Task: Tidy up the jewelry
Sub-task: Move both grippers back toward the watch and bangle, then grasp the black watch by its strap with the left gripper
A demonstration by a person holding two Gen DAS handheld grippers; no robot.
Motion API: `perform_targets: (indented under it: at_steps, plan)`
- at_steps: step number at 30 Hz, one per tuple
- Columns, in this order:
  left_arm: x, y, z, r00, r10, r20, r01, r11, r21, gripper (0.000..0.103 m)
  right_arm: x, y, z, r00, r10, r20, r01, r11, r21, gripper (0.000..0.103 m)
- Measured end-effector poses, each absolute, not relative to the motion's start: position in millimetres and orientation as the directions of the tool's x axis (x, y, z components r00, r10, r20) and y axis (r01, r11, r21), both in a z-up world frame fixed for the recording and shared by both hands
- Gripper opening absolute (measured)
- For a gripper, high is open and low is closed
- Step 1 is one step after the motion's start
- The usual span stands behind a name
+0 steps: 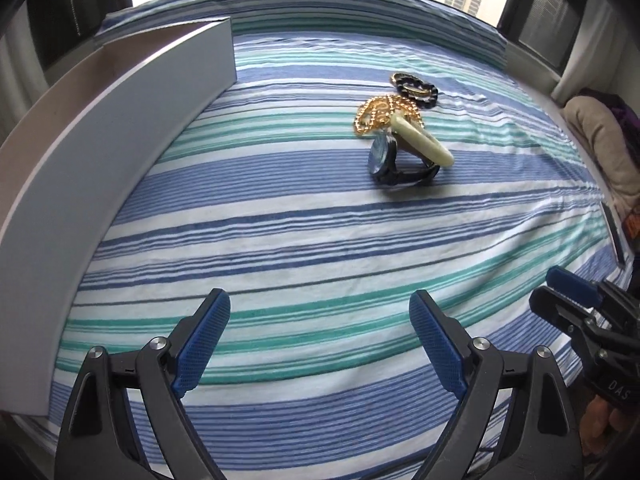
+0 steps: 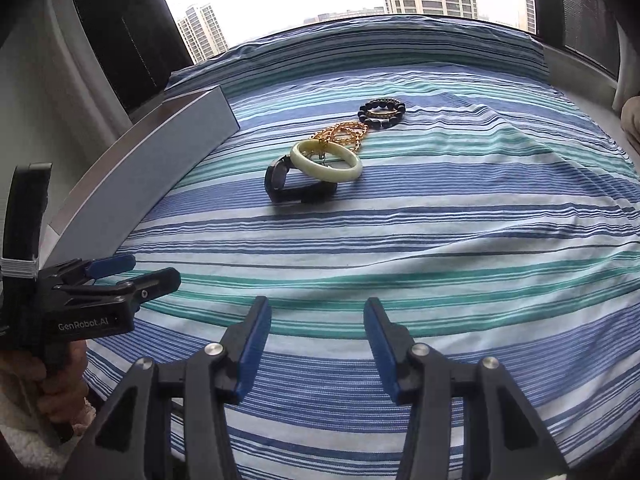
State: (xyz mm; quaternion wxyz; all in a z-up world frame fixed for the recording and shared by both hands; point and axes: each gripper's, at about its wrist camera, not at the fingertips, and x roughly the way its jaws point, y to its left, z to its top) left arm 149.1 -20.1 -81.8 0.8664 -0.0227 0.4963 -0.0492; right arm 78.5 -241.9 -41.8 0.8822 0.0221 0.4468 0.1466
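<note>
A heap of jewelry lies on the striped bedsheet: a dark watch [image 1: 386,162] [image 2: 280,184], a pale green bangle [image 1: 424,142] [image 2: 326,160] leaning on it, a gold chain [image 1: 376,114] [image 2: 342,132] and a dark bead bracelet [image 1: 414,88] [image 2: 382,114] behind. A grey open box [image 1: 100,152] [image 2: 160,160] stands at the left. My left gripper [image 1: 320,340] is open and empty, well short of the heap. My right gripper [image 2: 318,344] is open and empty, also short of it. Each gripper shows in the other's view, the right one [image 1: 576,292] and the left one [image 2: 120,276].
The blue, teal and white striped sheet [image 2: 460,240] covers the bed. A window with tower blocks is behind. A beige cushion [image 1: 600,140] lies at the bed's right edge.
</note>
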Motion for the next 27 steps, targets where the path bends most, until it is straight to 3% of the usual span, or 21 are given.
perform_targets:
  at_steps: [11, 14, 15, 18, 21, 24, 27]
  plan:
    - [249, -46, -101, 0.492, -0.233, -0.839, 0.138, 0.972, -0.188, 0.086, 106, -256, -52, 0.544, 0.296, -0.785, -0.211, 0.954, 0.214, 0.049]
    - [263, -56, -107, 0.482, -0.238, -0.843, 0.158, 0.970, -0.183, 0.079, 109, -260, -60, 0.529, 0.297, -0.795, -0.201, 0.954, 0.222, 0.049]
    - [266, -60, -109, 0.478, -0.236, -0.846, 0.166, 0.970, -0.176, 0.071, 111, -261, -61, 0.526, 0.297, -0.797, -0.200, 0.954, 0.223, 0.049]
    - [273, -66, -119, 0.435, -0.280, -0.856, 0.207, 0.956, -0.207, 0.019, 116, -264, -63, 0.528, 0.291, -0.798, -0.200, 0.956, 0.217, 0.049]
    - [265, -67, -119, 0.443, -0.242, -0.863, 0.223, 0.962, -0.155, 0.009, 125, -266, -59, 0.539, 0.287, -0.792, -0.207, 0.957, 0.206, 0.049]
    - [251, -50, -118, 0.396, -0.288, -0.872, 0.208, 0.953, -0.220, 0.009, 135, -264, -53, 0.552, 0.283, -0.785, -0.227, 0.956, 0.185, 0.049]
    - [231, -30, -117, 0.391, -0.252, -0.885, 0.182, 0.964, -0.194, 0.009, 143, -258, -48, 0.558, 0.286, -0.779, -0.257, 0.952, 0.165, 0.049]
